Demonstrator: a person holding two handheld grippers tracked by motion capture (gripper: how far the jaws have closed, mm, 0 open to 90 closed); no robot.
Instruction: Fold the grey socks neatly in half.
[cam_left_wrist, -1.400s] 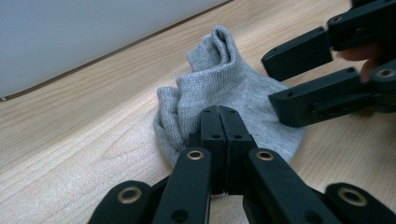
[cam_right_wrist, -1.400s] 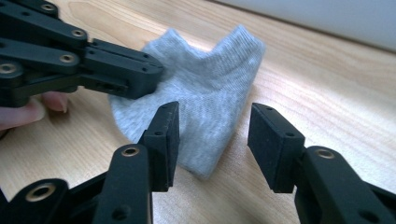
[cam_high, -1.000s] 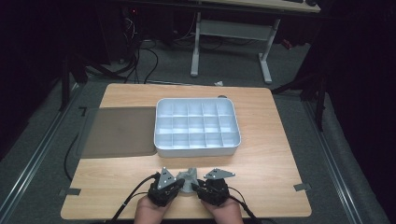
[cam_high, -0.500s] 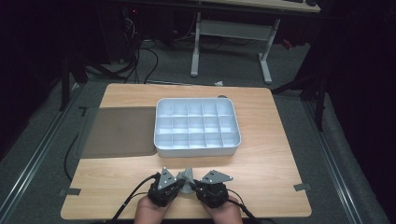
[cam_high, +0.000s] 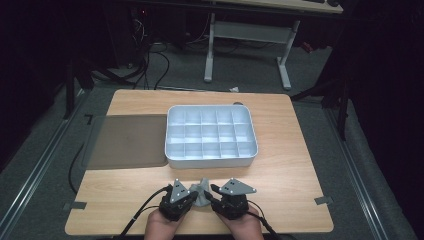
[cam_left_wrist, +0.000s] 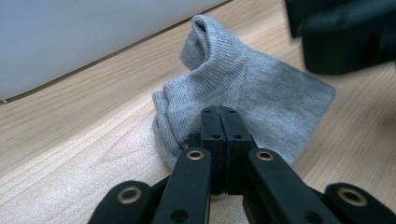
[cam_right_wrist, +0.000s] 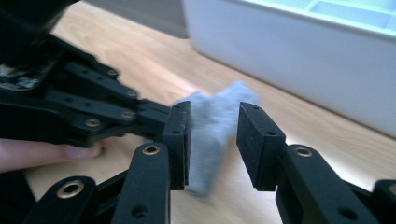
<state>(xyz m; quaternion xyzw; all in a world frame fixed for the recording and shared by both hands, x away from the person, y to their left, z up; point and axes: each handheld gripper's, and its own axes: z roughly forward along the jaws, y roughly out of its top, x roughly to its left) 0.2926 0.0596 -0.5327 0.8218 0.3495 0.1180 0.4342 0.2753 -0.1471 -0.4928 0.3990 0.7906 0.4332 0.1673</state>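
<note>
High overhead view; two close tong-mounted views sharing the sock (cam_left_wrist: 243, 93).

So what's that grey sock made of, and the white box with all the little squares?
The grey sock looks like soft knitted fabric, maybe cotton: fine ribs run across it and it folds limply. The white box seems to be hard plastic, smooth and slightly shiny, with thin moulded dividers. The table looks like pale wood or wood-look laminate, going by its grain lines.

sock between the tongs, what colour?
Plain grey knit, no pattern: the sock shows best in the left gripper view.
</note>
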